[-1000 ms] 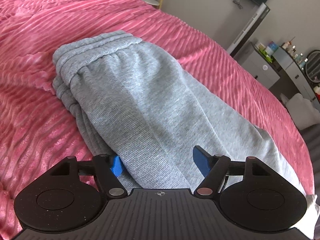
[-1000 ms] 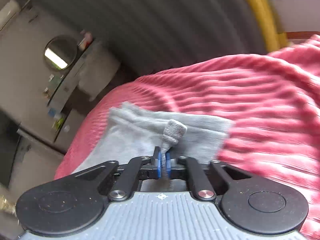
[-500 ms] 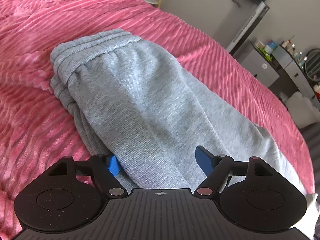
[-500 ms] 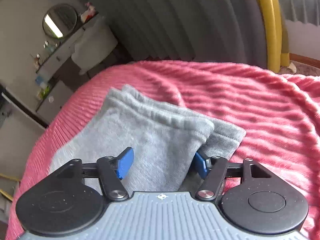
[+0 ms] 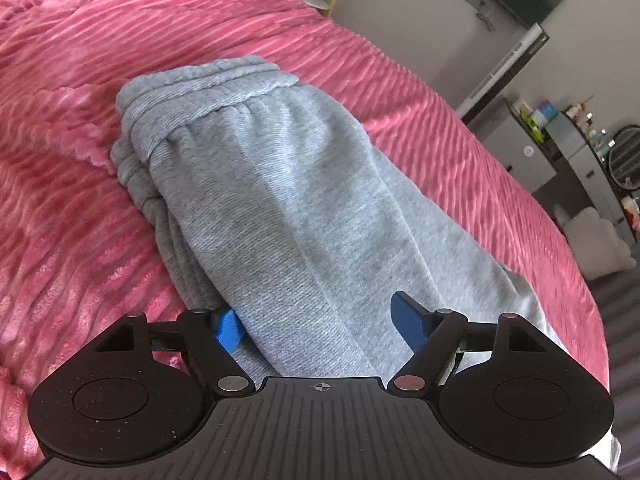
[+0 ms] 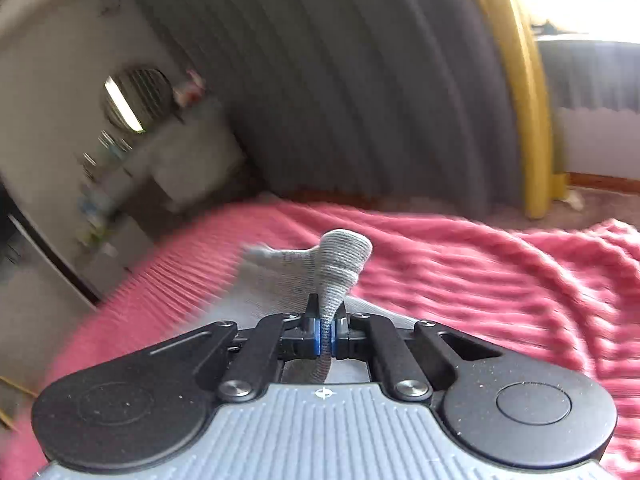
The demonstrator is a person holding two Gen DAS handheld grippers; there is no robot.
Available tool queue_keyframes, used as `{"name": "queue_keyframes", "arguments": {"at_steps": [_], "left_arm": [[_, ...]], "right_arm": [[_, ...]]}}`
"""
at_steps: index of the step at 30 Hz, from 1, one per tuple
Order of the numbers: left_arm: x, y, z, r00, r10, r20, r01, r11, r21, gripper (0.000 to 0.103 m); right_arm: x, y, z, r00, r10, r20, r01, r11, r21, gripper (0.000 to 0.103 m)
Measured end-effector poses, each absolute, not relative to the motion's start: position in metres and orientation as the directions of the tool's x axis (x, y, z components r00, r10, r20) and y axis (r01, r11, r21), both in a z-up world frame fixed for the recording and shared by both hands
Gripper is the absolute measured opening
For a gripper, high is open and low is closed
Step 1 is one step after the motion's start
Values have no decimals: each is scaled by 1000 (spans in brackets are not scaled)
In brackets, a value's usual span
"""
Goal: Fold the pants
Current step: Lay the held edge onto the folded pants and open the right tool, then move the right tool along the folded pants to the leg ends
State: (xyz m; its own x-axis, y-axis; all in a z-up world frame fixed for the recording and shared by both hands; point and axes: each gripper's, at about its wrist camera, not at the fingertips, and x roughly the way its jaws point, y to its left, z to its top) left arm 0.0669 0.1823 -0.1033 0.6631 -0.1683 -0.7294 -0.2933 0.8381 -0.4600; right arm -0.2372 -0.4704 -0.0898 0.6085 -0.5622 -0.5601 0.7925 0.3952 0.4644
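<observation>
On the pink bed (image 5: 420, 92) lie grey pants (image 5: 288, 200), folded lengthwise, waistband toward 11 o'clock. Left tool (image 5: 320, 326) gapes wide across them; right tool (image 6: 326, 330) pinches a cuff, bunched upward.

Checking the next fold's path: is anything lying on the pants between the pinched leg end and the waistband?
Nothing visible. The right gripper pinches the cuff; the pants lie bare up to the waistband on the pink blanket, the open left gripper over them.
</observation>
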Motion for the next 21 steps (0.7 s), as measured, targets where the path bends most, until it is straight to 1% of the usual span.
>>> {"name": "queue_keyframes", "arguments": {"at_steps": [2, 3, 4, 5, 6, 7, 8, 10, 11, 12, 13, 15, 16, 17, 18, 19, 20, 21], "left_arm": [[67, 180, -102, 660, -162, -733, -283, 851, -443, 81], [66, 180, -101, 659, -156, -735, -283, 854, -436, 81], [64, 179, -99, 661, -151, -735, -286, 855, -433, 81], [62, 179, -96, 666, -145, -731, -289, 854, -433, 81], [60, 178, -93, 675, -139, -725, -291, 852, -435, 81], [58, 178, -90, 686, -136, -715, -290, 850, -440, 81], [56, 178, -87, 699, -131, -703, -288, 849, -444, 81], [52, 175, -80, 721, -112, -683, -285, 851, -441, 81], [50, 172, -77, 737, -107, -668, -274, 856, -439, 81], [48, 169, -73, 749, -100, -655, -265, 860, -435, 81], [46, 166, -70, 761, -98, -641, -252, 866, -432, 81], [42, 160, -61, 787, -87, -611, -222, 884, -412, 82], [39, 157, -58, 799, -87, -595, -201, 894, -401, 83], [37, 154, -54, 810, -83, -580, -185, 903, -387, 83], [35, 152, -50, 819, -67, -569, -184, 910, -373, 83], [32, 152, -47, 829, -59, -556, -183, 911, -369, 83], [29, 153, -43, 844, -34, -535, -197, 908, -369, 83], [24, 155, -40, 864, 12, -503, -223, 905, -362, 84]], "right_arm": [[-226, -482, -121, 544, -501, -673, 838, 364, 407, 6], [-228, -482, -128, 554, -501, -665, 832, 358, 423, 6], [-231, -480, -124, 563, -521, -642, 827, 352, 439, 14], [-233, -477, -119, 559, -536, -633, 829, 339, 445, 20], [-235, -473, -111, 534, -563, -631, 845, 319, 430, 34], [-237, -469, -104, 504, -595, -626, 862, 304, 406, 40], [-239, -463, -95, 504, -620, -602, 861, 310, 402, 41], [-241, -452, -81, 558, -620, -552, 827, 361, 430, 42], [-239, -446, -75, 600, -605, -524, 798, 401, 451, 42], [-237, -438, -71, 653, -577, -490, 755, 452, 475, 47], [-231, -431, -69, 708, -527, -470, 706, 506, 495, 59], [-216, -420, -76, 791, -392, -471, 609, 580, 540, 70], [-208, -414, -84, 808, -333, -487, 580, 597, 554, 70], [-201, -409, -90, 805, -308, -508, 578, 603, 550, 71], [-193, -405, -99, 790, -283, -544, 587, 606, 537, 80], [-185, -403, -108, 766, -256, -589, 602, 606, 520, 86], [-179, -400, -118, 752, -244, -613, 608, 616, 501, 88], [-178, -397, -125, 755, -254, -604, 599, 641, 480, 95]]}}
